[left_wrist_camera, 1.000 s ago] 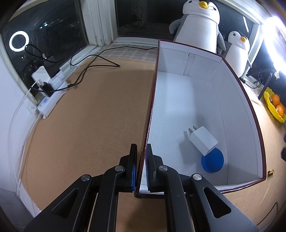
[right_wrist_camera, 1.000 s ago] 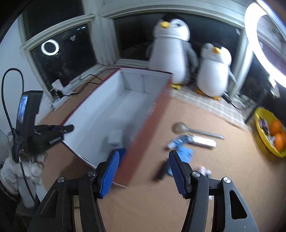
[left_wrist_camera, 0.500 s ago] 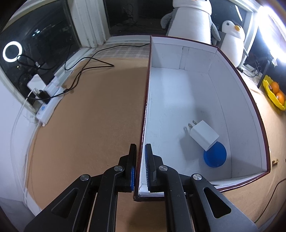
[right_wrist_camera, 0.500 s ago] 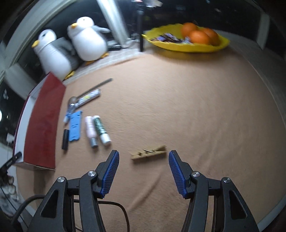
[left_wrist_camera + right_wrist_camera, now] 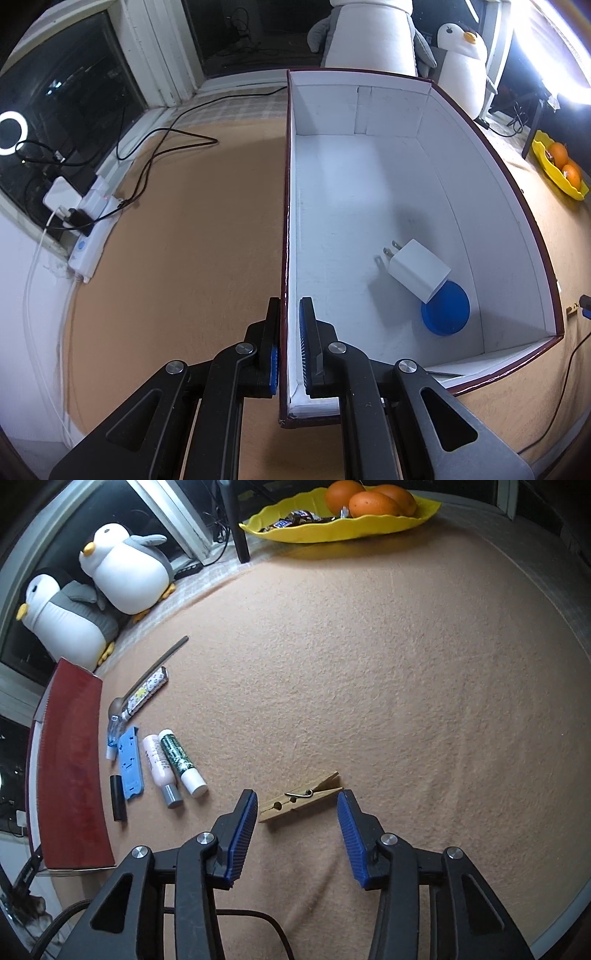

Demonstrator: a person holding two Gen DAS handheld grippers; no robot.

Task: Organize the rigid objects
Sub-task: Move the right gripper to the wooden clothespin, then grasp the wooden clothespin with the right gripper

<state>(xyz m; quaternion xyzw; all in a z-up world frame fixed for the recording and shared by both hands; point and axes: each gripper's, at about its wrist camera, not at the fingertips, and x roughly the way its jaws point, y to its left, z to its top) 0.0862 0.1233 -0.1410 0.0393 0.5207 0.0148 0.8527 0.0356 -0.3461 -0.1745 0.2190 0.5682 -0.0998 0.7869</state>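
My left gripper is shut on the left wall of a dark red box with a white inside. In the box lie a white plug charger and a blue round lid. My right gripper is open and low over the tan cloth, with a wooden clothespin lying between its fingertips. Left of it lie a green tube, a pink tube, a blue flat piece, a small black stick, a spoon and a printed tube, beside the box's red outer wall.
Two plush penguins stand behind the box. A yellow dish with oranges and sweets is at the far edge. A white power strip with cables lies by the window on the left. The cloth's edge curves close on the right.
My right gripper has swung from over the box to the loose items and come down around the clothespin. My left gripper keeps its hold on the box wall, and the box has turned slightly.
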